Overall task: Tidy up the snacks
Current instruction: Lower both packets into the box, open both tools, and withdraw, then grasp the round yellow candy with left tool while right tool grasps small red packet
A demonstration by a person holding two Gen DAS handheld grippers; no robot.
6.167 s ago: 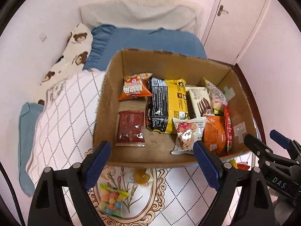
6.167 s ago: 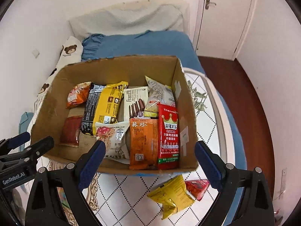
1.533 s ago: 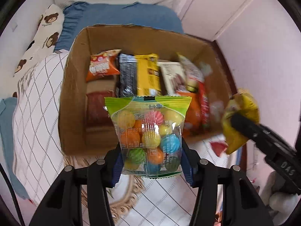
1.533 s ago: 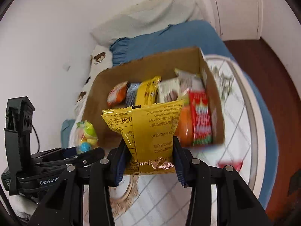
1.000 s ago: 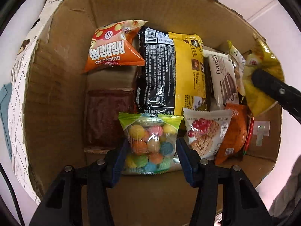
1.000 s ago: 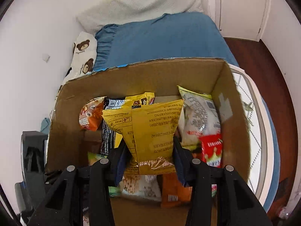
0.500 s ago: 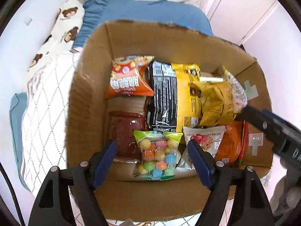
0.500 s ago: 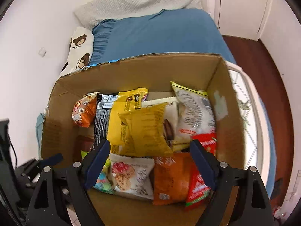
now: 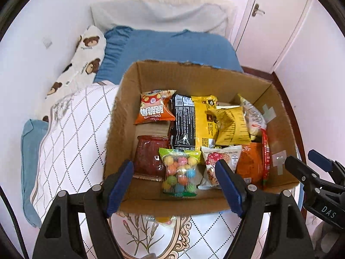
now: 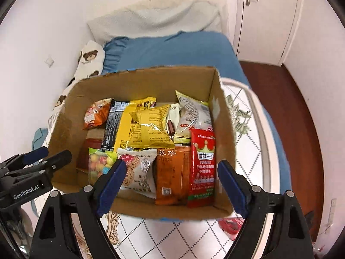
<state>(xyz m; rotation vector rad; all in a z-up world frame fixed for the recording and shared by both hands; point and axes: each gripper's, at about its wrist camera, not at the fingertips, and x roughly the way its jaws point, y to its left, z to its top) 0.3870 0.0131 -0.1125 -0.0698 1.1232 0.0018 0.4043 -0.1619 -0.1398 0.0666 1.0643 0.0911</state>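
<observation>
A cardboard box point(image 9: 120, 116) point(image 10: 224, 129) sits on the bed, filled with several snack packets. A green bag of coloured candy balls point(image 9: 179, 170) point(image 10: 101, 161) lies at its front. A yellow packet point(image 9: 231, 127) point(image 10: 149, 129) lies on top of the others in the middle. My left gripper point(image 9: 173, 188) is open and empty above the box's near wall. My right gripper point(image 10: 171, 186) is open and empty over the near wall too. A small orange-yellow packet point(image 9: 163, 219) and a red packet point(image 10: 230, 224) lie on the bedspread in front of the box.
The box rests on a white diamond-pattern bedspread point(image 9: 71, 133) with a flower print. A blue pillow point(image 9: 168, 47) and a bear-print pillow point(image 9: 86, 58) lie behind it. A white door point(image 10: 267, 17) and dark red floor point(image 10: 291, 108) are to the right.
Both grippers carried packets over the box, opened and let go: the candy bag now lies at the front, the yellow packet on the pile. Both have since drawn back toward the near wall.
</observation>
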